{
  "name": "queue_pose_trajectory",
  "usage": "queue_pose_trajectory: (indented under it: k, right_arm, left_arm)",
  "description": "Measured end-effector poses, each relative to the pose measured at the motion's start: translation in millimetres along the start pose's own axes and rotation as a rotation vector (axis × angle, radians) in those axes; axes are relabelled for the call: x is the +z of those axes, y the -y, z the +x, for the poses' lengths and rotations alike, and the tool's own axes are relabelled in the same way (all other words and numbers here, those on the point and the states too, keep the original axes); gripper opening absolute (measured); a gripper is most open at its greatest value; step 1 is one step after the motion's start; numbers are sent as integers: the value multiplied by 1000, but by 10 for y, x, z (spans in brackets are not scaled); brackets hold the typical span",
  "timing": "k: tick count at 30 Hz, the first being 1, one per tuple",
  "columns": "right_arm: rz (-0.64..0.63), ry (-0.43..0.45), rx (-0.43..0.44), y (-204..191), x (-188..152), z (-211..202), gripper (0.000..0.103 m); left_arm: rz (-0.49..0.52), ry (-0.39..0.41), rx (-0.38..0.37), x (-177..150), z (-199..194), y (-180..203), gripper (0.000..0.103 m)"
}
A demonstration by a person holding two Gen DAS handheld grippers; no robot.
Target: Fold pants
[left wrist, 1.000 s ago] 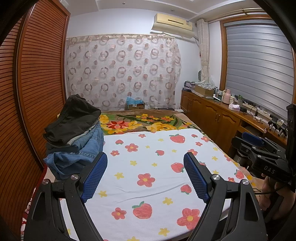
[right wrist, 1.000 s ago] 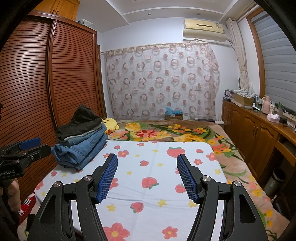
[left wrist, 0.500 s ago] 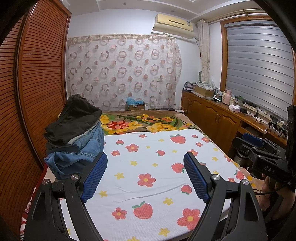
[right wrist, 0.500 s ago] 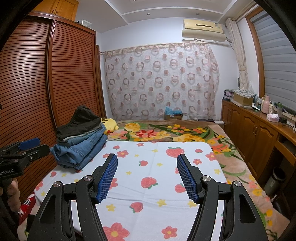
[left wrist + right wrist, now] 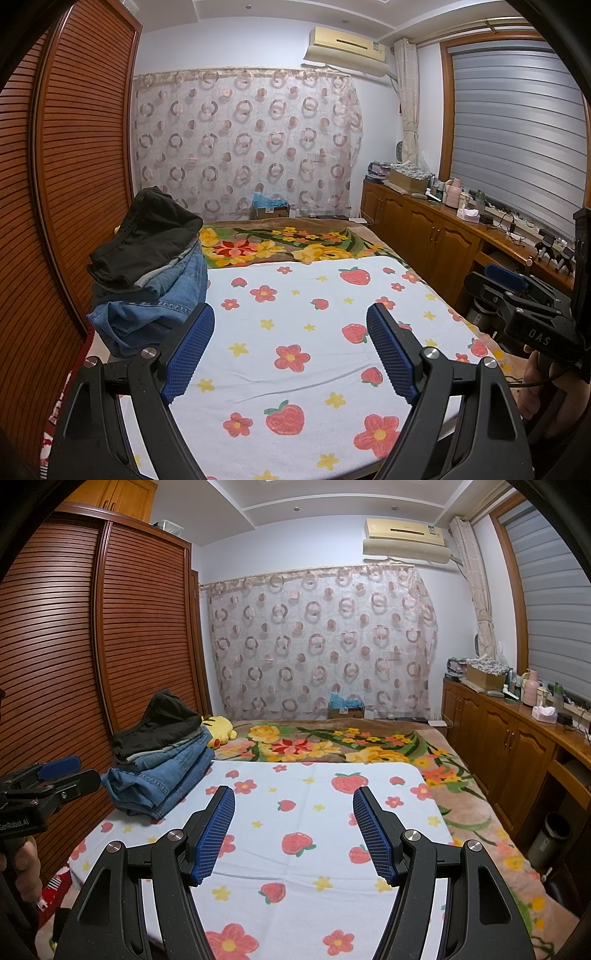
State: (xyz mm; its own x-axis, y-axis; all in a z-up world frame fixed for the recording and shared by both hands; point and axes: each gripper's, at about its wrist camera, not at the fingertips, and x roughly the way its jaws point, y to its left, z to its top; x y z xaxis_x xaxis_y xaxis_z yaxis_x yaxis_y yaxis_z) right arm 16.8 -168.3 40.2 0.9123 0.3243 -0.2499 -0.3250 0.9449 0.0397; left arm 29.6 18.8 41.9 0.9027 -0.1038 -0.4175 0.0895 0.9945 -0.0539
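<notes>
A bedroom with a louvred wooden wardrobe [image 5: 92,646] at the left of the frame, a ring-patterned curtain [image 5: 321,642] at the back and wooden cabinets [image 5: 498,738] along the right holds a bed covered by a white sheet [image 5: 306,812] printed with strawberries and flowers. The stack of pants [image 5: 162,760], black on top and blue jeans beneath, sits at the sheet's left edge, mid-frame. The left gripper [image 5: 290,339] and the right gripper [image 5: 293,830] both hang above the sheet with jaws spread apart, nothing between them.
</notes>
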Motion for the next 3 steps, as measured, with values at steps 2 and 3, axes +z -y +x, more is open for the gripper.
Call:
queue_pose_trajectory:
  k: [2, 3]
  right_arm:
    - [-1, 1, -1, 3, -5, -3, 69]
    - [0, 0, -1, 2, -5, -3, 69]
  left_arm:
    - [0, 1, 1, 1, -1, -4, 85]
    - [-1, 0, 0, 8, 1, -4, 85]
